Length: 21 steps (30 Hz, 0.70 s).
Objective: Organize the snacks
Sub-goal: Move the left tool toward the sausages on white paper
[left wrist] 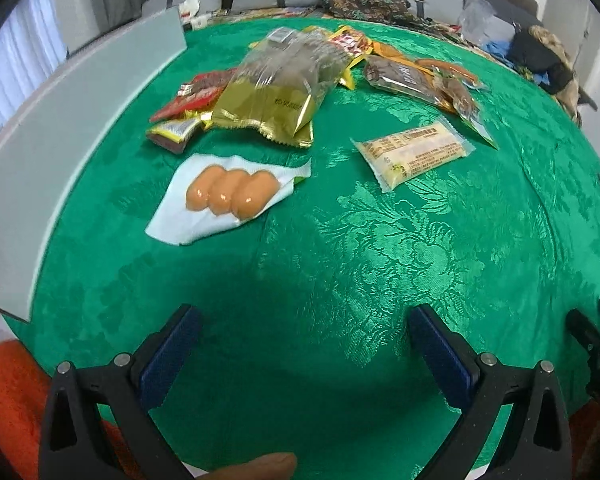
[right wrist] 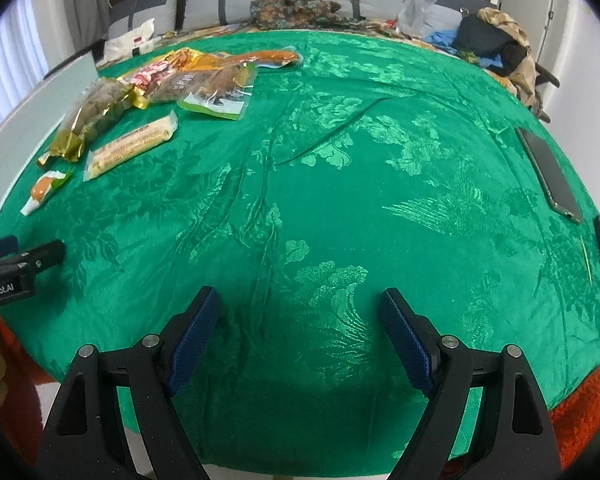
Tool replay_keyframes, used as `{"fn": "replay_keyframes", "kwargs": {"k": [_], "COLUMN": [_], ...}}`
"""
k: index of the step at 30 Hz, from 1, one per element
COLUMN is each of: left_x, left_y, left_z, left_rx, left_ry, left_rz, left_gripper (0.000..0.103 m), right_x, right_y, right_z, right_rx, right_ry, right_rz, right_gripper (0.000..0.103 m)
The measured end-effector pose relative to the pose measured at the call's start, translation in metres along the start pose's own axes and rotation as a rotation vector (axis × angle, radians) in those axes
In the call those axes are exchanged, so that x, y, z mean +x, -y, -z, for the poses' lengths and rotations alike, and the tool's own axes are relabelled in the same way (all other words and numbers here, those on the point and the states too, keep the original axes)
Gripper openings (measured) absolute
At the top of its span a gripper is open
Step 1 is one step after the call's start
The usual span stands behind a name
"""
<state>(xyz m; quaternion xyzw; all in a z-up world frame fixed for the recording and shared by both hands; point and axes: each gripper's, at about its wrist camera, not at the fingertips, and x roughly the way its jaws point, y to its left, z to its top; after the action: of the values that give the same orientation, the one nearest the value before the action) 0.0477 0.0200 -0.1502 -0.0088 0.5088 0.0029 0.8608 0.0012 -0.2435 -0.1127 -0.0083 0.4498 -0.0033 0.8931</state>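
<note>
left gripper (left wrist: 304,320) and right gripper (right wrist: 300,304) both spread, empty. clear vacuum pouch of three orange sausages (left wrist: 228,194) lies on green brocade tablecloth (left wrist: 380,240); likely light, slippery, best pinched at flat edge.

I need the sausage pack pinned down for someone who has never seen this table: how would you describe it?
Start at the green tablecloth, then go to the snack pile near the pale grey board on its left. The sausage pack lies alone just in front of the gold bag, nearest the open left tool. It is the only white-backed pouch showing three plump orange sausages side by side.
</note>
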Motion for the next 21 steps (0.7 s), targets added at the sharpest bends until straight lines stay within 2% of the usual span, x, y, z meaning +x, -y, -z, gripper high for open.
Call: {"fn": "replay_keyframes", "kwargs": {"k": [9,21], "left_x": [-0.0007,-0.0028], "left_y": [0.0002,0.0001], "left_z": [0.0018,0.0064], "left_rx": [0.010,0.058], "left_ry": [0.014,0.087], "left_rz": [0.003,0.029], "left_gripper": [0.103,0.103], "right_x": [-0.0005,-0.0014], "right_y": [0.0002,0.0000], "right_z": [0.0014,0.0024], "right_rx": [0.006,0.007], "right_ry": [0.020,0.024], "right_rz": [0.003,0.002], "right_gripper": [0.086,0.086]}}
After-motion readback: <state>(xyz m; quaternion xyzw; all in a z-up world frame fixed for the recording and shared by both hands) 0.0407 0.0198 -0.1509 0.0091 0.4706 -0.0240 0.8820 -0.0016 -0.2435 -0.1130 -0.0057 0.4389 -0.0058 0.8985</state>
